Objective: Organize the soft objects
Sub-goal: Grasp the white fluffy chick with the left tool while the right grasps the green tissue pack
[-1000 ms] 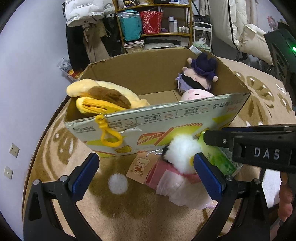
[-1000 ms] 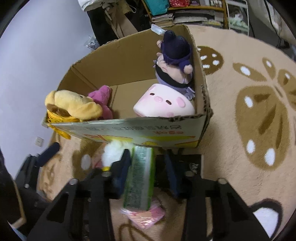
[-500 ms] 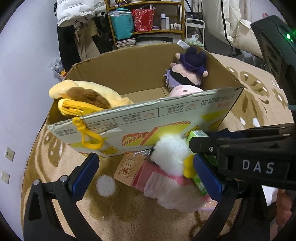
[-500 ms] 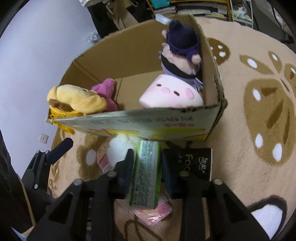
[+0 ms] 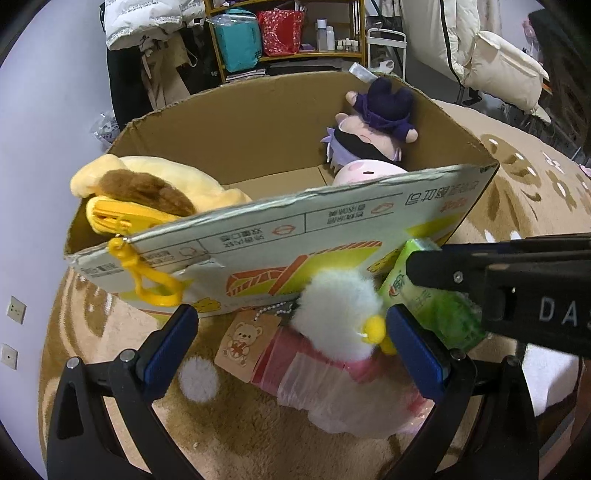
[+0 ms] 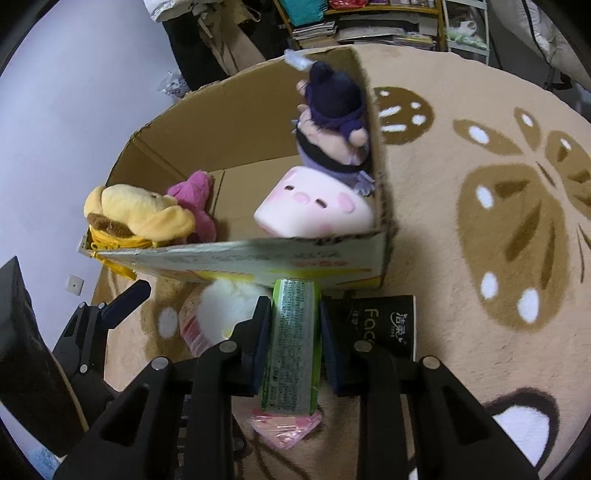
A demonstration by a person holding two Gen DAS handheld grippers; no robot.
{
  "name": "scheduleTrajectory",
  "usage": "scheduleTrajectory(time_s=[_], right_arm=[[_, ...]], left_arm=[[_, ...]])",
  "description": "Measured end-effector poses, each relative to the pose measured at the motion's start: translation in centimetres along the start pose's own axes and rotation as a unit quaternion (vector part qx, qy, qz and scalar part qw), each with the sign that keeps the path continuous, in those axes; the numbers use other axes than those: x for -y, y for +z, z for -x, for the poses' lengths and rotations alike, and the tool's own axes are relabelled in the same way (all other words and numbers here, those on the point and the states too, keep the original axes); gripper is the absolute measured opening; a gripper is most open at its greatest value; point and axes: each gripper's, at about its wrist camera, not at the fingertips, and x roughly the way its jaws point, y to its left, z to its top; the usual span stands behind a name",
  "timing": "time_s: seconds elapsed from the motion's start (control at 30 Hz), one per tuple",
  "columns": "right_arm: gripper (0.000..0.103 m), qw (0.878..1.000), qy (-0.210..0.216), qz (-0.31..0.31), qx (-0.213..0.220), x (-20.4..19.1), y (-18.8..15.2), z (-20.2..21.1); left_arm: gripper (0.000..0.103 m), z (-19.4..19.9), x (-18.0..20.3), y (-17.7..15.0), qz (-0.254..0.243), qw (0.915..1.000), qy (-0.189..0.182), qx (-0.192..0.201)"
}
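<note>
My right gripper (image 6: pixel 293 317) is shut on a green tissue pack (image 6: pixel 291 343) and holds it just in front of the cardboard box (image 6: pixel 258 258); the pack also shows in the left wrist view (image 5: pixel 424 295). My left gripper (image 5: pixel 291 332) is open, low over the rug, with a white fluffy plush (image 5: pixel 340 314) in pink plastic wrap (image 5: pixel 332 384) between its fingers. The box (image 5: pixel 332 229) holds a yellow plush (image 5: pixel 147 192), a pink pig plush (image 6: pixel 314 206), a purple-hatted doll (image 6: pixel 332 110) and a magenta plush (image 6: pixel 195 199).
A black tissue pack (image 6: pixel 384 321) lies on the rug right of the green pack. The beige patterned rug (image 6: pixel 480 221) stretches to the right. Shelves (image 5: pixel 288 33), hanging clothes and a white chair (image 5: pixel 498 70) stand behind the box. A yellow clip (image 5: pixel 147 280) hangs over the box front.
My right gripper has closed on the green tissue pack and lifted it toward the box front. My left gripper has edged closer to the white plush.
</note>
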Motion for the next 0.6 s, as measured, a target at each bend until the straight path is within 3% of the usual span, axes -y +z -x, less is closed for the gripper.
scheduleTrajectory(time_s=[0.2, 0.53, 0.6], right_arm=[[0.028, 1.000, -0.006, -0.007, -0.005, 0.4, 0.2, -0.4], [0.028, 1.000, -0.006, -0.005, -0.008, 0.3, 0.1, -0.8], [0.027, 1.000, -0.005, -0.005, -0.007, 0.4, 0.1, -0.8]], left_arm=[[0.098, -0.4, 0.3, 0.2, -0.003, 0.9998, -0.019, 0.004], [0.056, -2.3, 0.7, -0.2, 0.004, 0.9983, -0.049, -0.030], [0.038, -2.2, 0.6, -0.2, 0.007, 0.9987, -0.045, -0.024]])
